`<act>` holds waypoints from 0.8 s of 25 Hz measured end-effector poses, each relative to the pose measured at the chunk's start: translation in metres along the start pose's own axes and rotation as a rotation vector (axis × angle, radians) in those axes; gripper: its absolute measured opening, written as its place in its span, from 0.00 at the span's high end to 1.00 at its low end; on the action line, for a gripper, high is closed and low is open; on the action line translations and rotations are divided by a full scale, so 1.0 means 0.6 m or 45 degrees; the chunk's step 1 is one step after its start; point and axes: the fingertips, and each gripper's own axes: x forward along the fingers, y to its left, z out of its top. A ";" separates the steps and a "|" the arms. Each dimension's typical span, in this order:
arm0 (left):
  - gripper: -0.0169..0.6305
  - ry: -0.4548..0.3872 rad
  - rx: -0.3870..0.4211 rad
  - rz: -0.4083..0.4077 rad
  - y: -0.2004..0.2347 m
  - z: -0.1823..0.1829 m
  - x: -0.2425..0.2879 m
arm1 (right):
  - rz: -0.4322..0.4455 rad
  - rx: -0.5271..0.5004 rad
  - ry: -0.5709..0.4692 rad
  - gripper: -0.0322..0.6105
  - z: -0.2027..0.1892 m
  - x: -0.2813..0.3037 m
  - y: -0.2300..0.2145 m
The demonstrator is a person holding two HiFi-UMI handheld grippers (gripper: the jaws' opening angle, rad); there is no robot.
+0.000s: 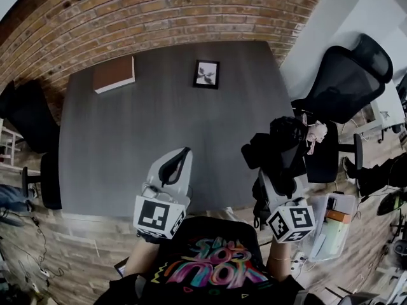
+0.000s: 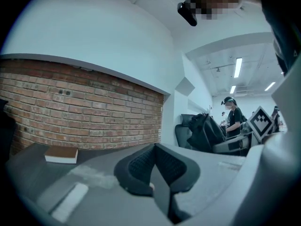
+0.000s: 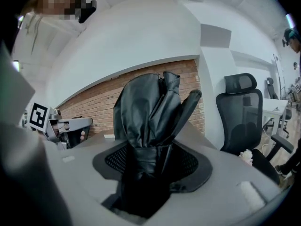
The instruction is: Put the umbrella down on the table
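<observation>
Mostly bare, the dark grey bench (image 1: 127, 145) carries only a brown book (image 1: 114, 74) near its 10 o'clock corner and a small framed picture (image 1: 206, 74) at 12 o'clock, both well away from the person's side. A brick wall (image 1: 159, 11) runs behind the bench. A black office chair (image 1: 346, 75) stands off the bench at 2 o'clock, close to where the umbrella is carried. Nothing lies on the bench surface in front of either hand.

The right tongs (image 3: 153, 161) are clamped on the folded black umbrella (image 3: 148, 112). Their pads stand wide apart around its bunched fabric, which rises out of the grip toward 12 o'clock in the right gripper view. From the head view the umbrella hangs in the air at the bench's 4 o'clock edge and does not rest on it. The left tongs (image 1: 173, 167) hover over the near edge at 6 o'clock, their pads meeting at the tips with nothing between them.

The umbrella's handle end is buried between the pads and cannot be seen. Whether the bundle is over the bench or just past its edge is hard to tell. A pale boxy heap (image 1: 334, 224) on the floor at 4 o'clock is too blurred to name.
</observation>
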 end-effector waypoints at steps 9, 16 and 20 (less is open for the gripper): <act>0.97 0.010 -0.022 0.179 0.004 0.011 0.063 | 0.202 -0.052 0.021 0.57 0.059 0.099 -0.054; 0.97 0.014 -0.025 0.246 0.018 0.017 0.069 | 0.276 -0.063 0.052 0.57 0.063 0.139 -0.050; 0.97 0.007 -0.019 0.241 0.027 0.022 0.072 | 0.280 -0.055 0.050 0.57 0.067 0.147 -0.041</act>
